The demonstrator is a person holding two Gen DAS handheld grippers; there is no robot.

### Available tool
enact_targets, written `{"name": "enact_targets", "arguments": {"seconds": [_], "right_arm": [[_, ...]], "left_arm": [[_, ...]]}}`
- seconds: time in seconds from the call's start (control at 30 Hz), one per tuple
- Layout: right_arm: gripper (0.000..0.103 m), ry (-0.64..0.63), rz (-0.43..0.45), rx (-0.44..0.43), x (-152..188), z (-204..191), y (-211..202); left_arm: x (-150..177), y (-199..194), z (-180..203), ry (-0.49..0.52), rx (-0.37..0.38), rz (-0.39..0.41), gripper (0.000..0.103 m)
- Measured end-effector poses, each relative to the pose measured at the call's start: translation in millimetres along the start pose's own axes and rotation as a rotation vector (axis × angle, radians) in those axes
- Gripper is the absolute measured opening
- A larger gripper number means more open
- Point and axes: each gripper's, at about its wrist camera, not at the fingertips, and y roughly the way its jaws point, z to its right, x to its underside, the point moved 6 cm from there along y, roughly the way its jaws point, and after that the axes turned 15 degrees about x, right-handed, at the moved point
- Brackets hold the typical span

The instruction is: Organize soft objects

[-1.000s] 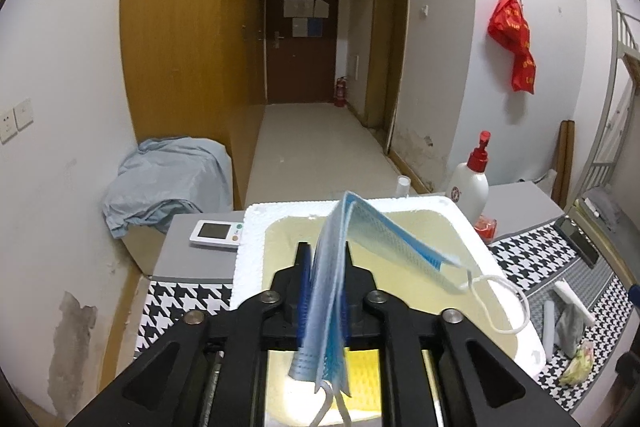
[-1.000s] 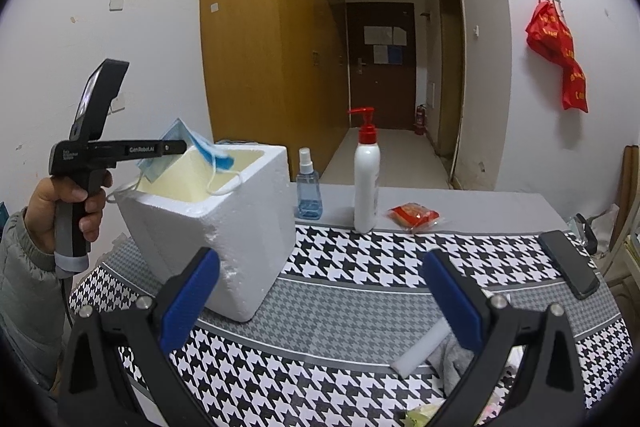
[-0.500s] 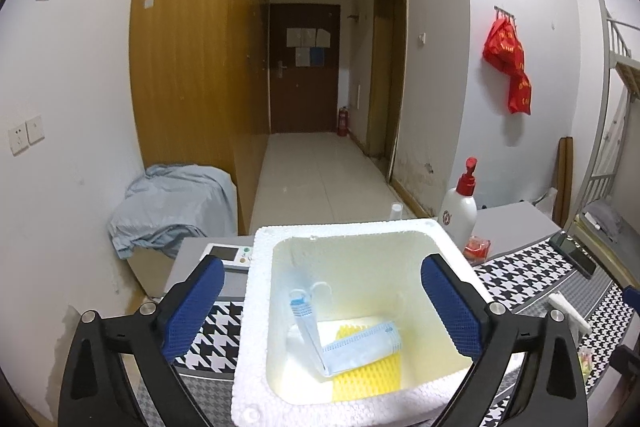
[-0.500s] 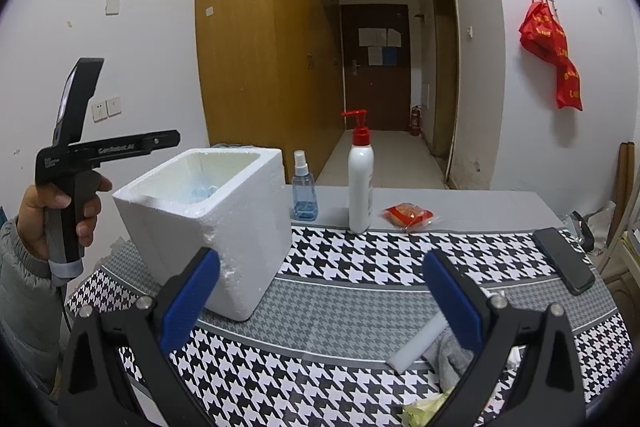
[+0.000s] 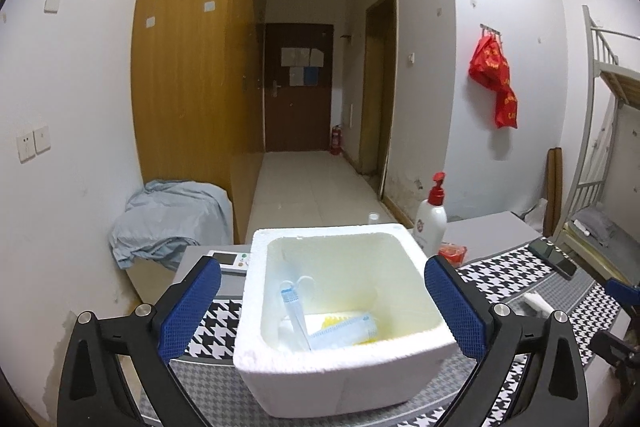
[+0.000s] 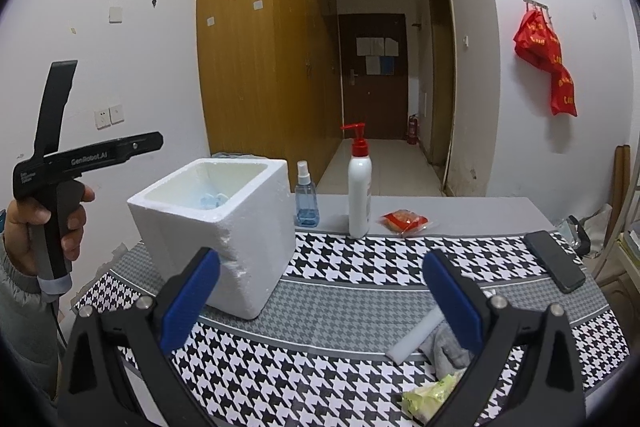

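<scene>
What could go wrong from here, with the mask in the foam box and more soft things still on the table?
1. The mask leans up the wall of the foam box; later items may snag its ear loops.
2. The grey cloth lies against a white foam strip, so the right hand-held gripper may grab both.
3. The box looks light; a bump could shift it.

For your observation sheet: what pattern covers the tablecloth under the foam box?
Black-and-white houndstooth tablecloth, clearest in the right wrist view.

A face mask (image 5: 340,327) lies in the foam box (image 6: 224,227) at the table's (image 6: 460,211) left; bottles (image 6: 358,183) stand to its right.
</scene>
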Motion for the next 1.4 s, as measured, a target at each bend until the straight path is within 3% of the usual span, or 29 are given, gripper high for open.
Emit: {"name": "enact_targets", "arguments": {"seconds": [0.5,1.4], "right_arm": [[0.102,0.007,0.065,0.018,-0.4,7.0,-48.4],[0.102,0.038,0.111,0.063,20.0,29.9,-88.3]], "left_arm": [[-2.8,-52.5,41.8,0.051,0.046,0.073,0.102],[42.8,-99.0,87.1,0.094,0.057,0.199,0.102]]}}
